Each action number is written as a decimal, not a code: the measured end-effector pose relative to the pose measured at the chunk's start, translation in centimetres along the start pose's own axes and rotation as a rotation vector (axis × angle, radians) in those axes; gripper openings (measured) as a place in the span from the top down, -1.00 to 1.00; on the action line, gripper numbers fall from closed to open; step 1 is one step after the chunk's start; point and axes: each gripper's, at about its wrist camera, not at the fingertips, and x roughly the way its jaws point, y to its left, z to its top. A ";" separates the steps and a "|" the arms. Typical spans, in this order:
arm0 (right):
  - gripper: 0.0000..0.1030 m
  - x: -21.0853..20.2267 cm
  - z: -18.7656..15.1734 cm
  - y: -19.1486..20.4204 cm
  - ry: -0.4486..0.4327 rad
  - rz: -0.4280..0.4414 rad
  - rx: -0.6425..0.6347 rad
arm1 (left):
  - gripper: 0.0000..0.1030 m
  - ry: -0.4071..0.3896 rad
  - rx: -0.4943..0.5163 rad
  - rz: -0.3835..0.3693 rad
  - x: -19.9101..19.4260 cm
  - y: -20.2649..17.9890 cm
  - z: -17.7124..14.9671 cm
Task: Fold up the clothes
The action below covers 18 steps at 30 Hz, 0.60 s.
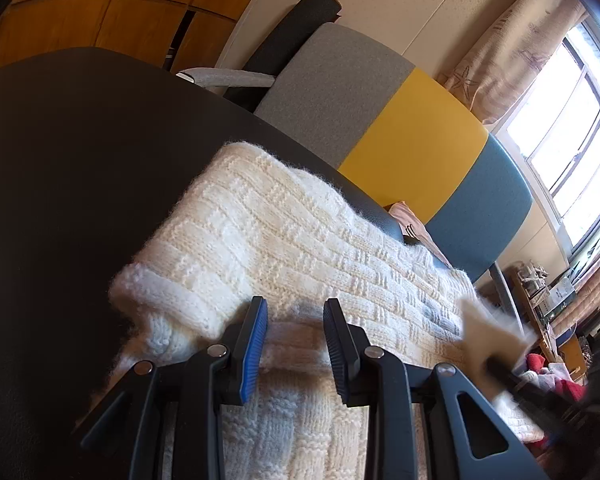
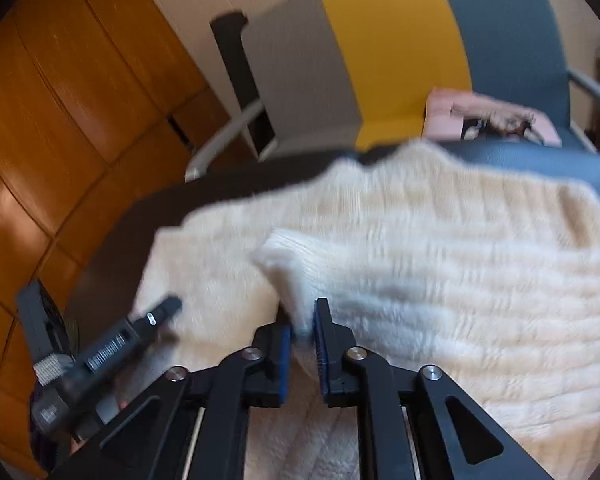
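While lying on the black table [image 1: 60,200], fills most of its near half as a cream knitted sweater [image 1: 300,240], far edge reaching the table's far rim. Rises near the table's front as a raised fold [image 2: 292,264], tip set between the pads of the right gripper [image 2: 302,320]; jaws parted only narrowly, and cannot tell through the blur whether pressing the knit. Hangs over the table's front as the left gripper [image 1: 296,320], jaws apart, nothing pinched, flat knit showing in the gap.

Just beyond the table's far rim, holds on the seat of a grey, yellow and blue chair [image 1: 420,140] a pink cloth [image 2: 480,116] with a dark print, lower part hidden by that rim.

Cuts off the sweater's near part under both grippers' black frames. Smears the whole right wrist view. Leaves at the table's right end a pale and dark blur [image 1: 492,340], too smeared to name.
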 end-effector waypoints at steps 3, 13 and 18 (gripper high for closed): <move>0.34 -1.6 -1.1 -1.2 -0.015 0.039 0.021 | 0.44 0.002 -0.008 -0.011 0.0 0.2 0.0; 0.45 -8.4 -7.0 -8.4 -0.076 -0.217 0.099 | 0.29 0.114 -0.120 -0.152 -0.1 -0.6 1.5; 0.52 -8.8 -7.6 -10.0 -0.112 -0.172 0.152 | 0.26 0.202 -0.031 -0.226 0.5 -6.0 1.4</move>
